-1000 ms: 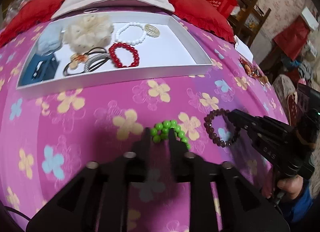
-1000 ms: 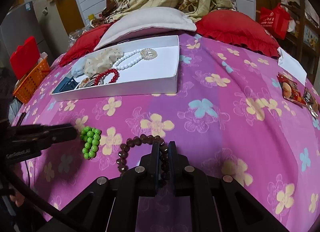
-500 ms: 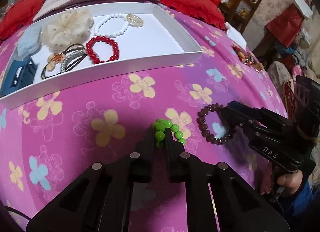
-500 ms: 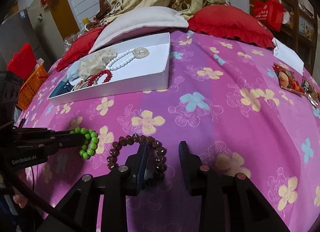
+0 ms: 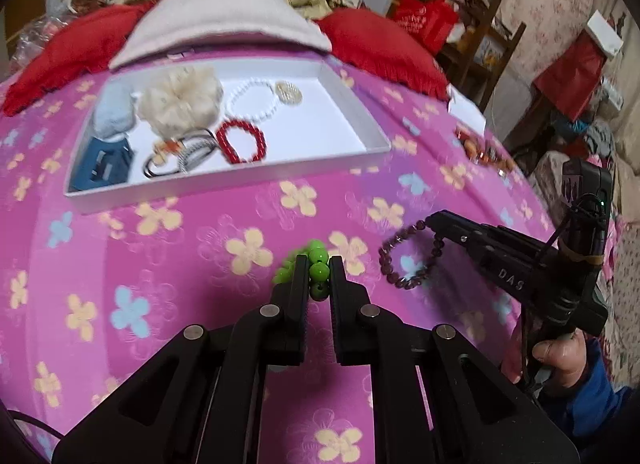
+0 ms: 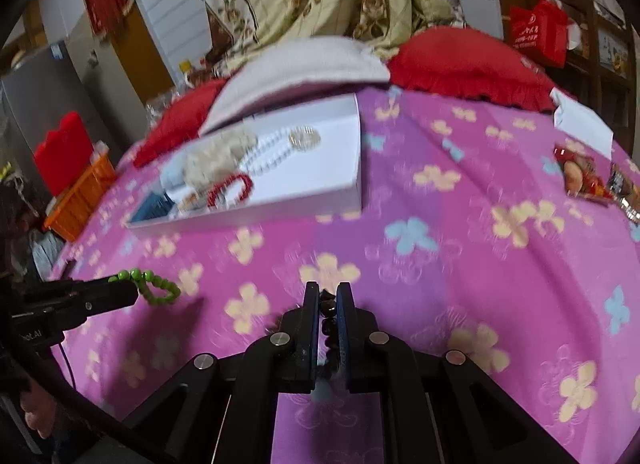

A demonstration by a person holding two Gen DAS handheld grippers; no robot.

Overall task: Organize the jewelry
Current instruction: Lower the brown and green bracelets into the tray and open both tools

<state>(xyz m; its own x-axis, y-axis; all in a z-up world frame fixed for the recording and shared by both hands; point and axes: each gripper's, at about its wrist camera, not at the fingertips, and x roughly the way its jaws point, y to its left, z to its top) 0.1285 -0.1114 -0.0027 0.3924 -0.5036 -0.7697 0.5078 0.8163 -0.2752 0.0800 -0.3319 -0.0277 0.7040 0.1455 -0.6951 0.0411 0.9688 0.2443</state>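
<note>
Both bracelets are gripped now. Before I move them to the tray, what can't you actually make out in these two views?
- Dark bead bracelet, right wrist view: mostly hidden between the right gripper fingers.
- Green bead bracelet, left wrist view: its far loop is motion-blurred, its near beads hidden by the left gripper.
- White tray, right wrist view: contents smeared by blur.
- Blue item in the tray, left wrist view: too blurred to identify.

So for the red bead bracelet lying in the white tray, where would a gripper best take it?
Pinch one bead strand of the red bead bracelet on its right arc, coming from above: it lies flat in the white tray, the hair ties crowd its left, and bare floor lies right.
</note>
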